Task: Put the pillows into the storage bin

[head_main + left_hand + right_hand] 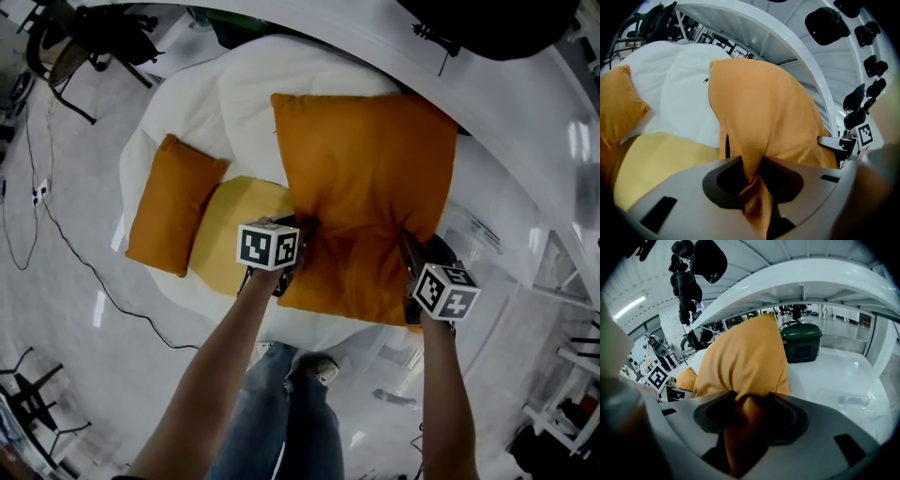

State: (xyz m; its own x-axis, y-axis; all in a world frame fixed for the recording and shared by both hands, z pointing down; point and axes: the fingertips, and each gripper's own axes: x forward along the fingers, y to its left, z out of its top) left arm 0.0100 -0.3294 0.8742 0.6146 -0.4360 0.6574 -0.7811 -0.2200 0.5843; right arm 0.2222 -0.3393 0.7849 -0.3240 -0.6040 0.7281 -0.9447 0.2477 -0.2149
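Left gripper (752, 176) and right gripper (749, 414) are each clamped on the near edge of the big orange pillow (366, 169), probably so it lifts evenly off the white bedding (253, 94).

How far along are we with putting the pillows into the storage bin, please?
Nothing looks binned so far: the green bin stands apart, with no pillow at it. In hand: the left gripper and the right gripper are both clamped on the near edge of the large orange pillow. Left to do: moving that pillow, plus the small orange pillow and the yellow pillow lying on the white cushion.
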